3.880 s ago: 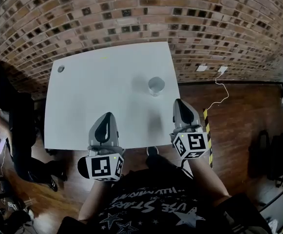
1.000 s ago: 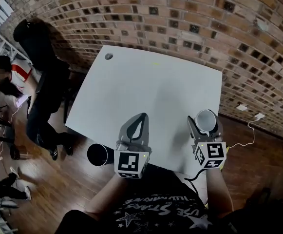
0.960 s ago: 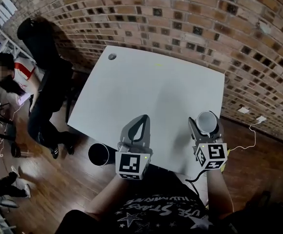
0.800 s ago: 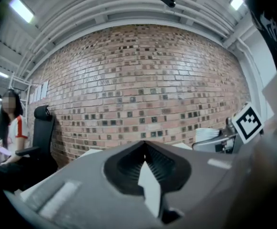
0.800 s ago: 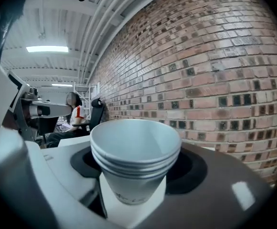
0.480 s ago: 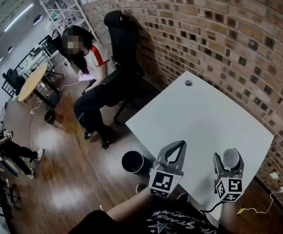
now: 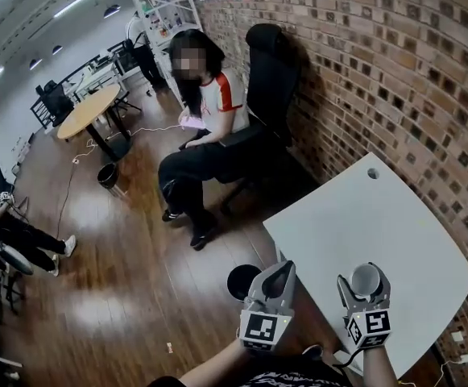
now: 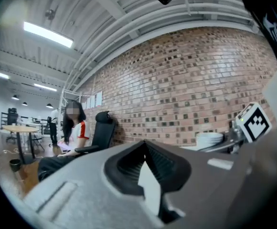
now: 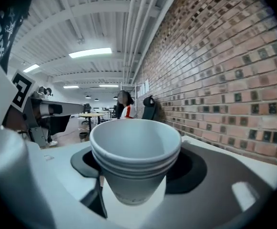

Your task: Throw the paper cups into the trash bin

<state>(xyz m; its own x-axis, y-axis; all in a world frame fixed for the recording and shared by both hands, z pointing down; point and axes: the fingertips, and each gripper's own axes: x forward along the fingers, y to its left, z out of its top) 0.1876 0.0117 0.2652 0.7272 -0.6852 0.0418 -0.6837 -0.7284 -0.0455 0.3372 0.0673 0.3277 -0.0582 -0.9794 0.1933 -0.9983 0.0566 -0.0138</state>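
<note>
The paper cups are plain white and nested one inside another, so that several thin rolled rims sit stacked just under the top lip. The walls taper to a narrower base, and the inside of the top cup is bare. The stack stands upright, its long axis vertical, with the open mouth facing up; in the head view that mouth shows as a pale ring.

The right gripper holds the stack, with its grey fingers standing wide on either side and pressed against the lower walls. It carries the stack above the near part of the white worktop.

The left gripper hangs beside it with its fingertips together and nothing between them. The black round trash bin stands on the wooden floor just beside the worktop's corner, partly behind the left gripper.
</note>
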